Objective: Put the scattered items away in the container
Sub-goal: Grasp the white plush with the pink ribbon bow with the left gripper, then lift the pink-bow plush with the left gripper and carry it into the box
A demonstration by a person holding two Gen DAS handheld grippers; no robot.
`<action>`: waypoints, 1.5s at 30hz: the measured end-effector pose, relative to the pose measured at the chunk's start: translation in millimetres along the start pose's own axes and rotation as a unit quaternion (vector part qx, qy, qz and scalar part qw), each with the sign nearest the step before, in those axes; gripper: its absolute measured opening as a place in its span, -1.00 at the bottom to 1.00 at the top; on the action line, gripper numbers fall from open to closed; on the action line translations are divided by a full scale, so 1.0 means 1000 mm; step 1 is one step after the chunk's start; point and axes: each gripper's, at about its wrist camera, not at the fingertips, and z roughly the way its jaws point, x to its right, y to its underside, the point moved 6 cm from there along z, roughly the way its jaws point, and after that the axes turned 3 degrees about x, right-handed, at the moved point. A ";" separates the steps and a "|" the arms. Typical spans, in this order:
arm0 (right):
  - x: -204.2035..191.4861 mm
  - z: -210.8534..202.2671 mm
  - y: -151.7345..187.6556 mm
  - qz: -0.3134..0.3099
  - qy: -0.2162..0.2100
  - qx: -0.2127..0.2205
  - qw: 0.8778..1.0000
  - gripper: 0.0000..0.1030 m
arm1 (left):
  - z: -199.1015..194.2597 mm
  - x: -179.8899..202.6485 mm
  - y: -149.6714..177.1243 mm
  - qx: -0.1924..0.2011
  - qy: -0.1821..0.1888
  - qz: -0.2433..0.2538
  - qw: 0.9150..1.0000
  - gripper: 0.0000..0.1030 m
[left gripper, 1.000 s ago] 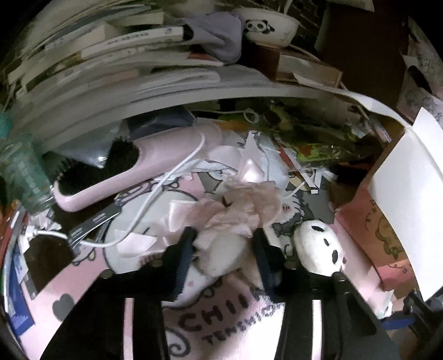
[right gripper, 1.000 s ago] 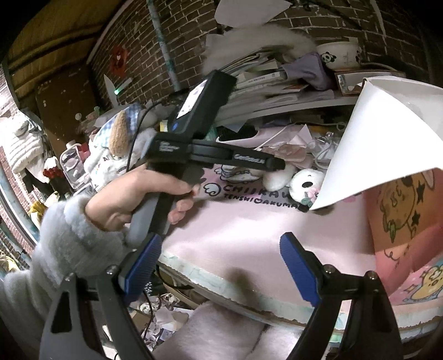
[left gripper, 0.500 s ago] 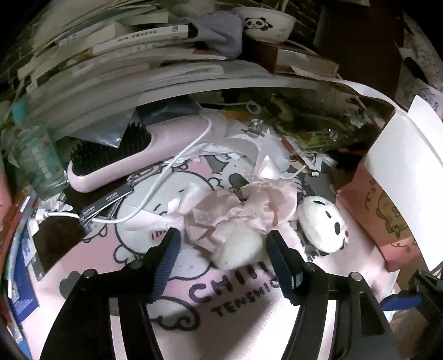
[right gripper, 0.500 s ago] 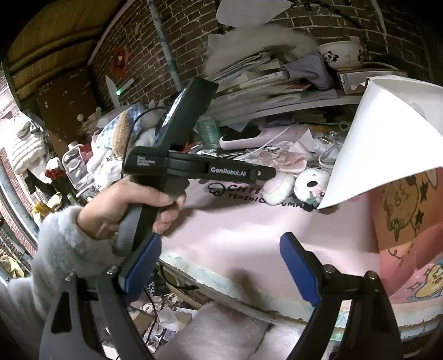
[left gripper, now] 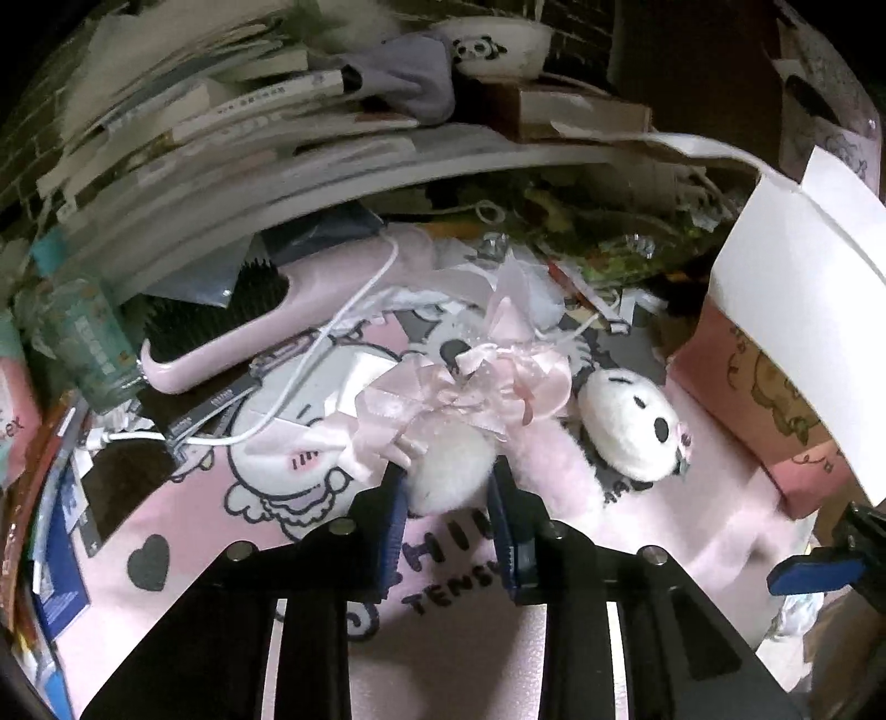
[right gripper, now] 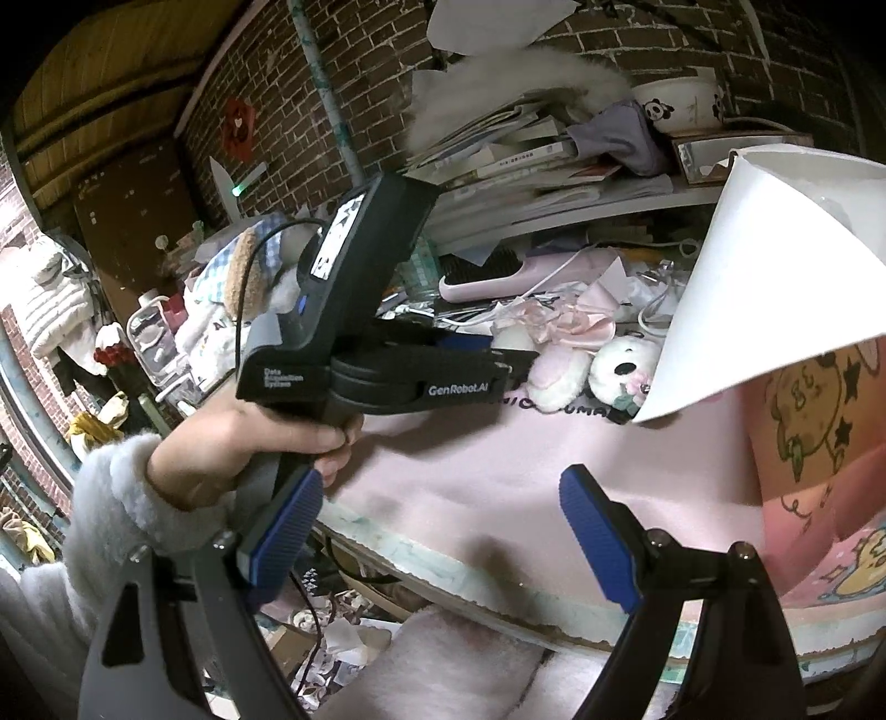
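My left gripper [left gripper: 447, 493] is shut on a white fluffy plush piece [left gripper: 451, 471] that carries a pink satin bow [left gripper: 470, 387], on the pink printed mat [left gripper: 221, 515]. A white panda plush [left gripper: 631, 426] lies just right of it. The pink paper bag [left gripper: 764, 399] with white lining stands at the right. In the right wrist view the left gripper [right gripper: 498, 360] reaches to the plush [right gripper: 554, 371] and the panda plush [right gripper: 623, 368] beside the bag [right gripper: 775, 277]. My right gripper [right gripper: 437, 537] is open and empty, over the mat's near edge.
A pink hairbrush [left gripper: 266, 327] with a white cable [left gripper: 310, 382] lies at the back left beside a green bottle [left gripper: 88, 338]. A shelf of stacked books [left gripper: 232, 122] and a panda bowl [left gripper: 493, 47] overhang the back. Paper scraps [left gripper: 581, 288] litter the far mat.
My left gripper was shut on the plush, opened and drew back half a second ago, and has now closed on the white plush again. The right gripper stayed open and still.
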 end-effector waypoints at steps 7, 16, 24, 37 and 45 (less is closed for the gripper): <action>0.008 -0.001 -0.004 0.003 0.012 0.011 1.000 0.67 | -0.032 -0.005 -0.020 0.042 0.014 -0.020 0.999 -0.56; 0.010 0.005 -0.007 0.000 0.029 0.028 0.999 0.67 | -0.084 -0.002 -0.049 0.083 0.041 -0.022 0.995 -0.56; 0.021 0.011 -0.011 0.007 0.085 0.044 0.995 0.67 | -0.109 0.047 -0.082 0.092 0.116 0.015 0.989 -0.56; 0.030 0.001 -0.008 0.039 0.113 0.066 0.991 0.67 | -0.091 0.142 -0.116 0.046 0.205 0.080 0.974 -0.56; 0.029 -0.002 -0.005 0.049 0.100 0.067 0.991 0.67 | -0.062 0.183 -0.113 -0.022 0.194 0.134 0.971 -0.56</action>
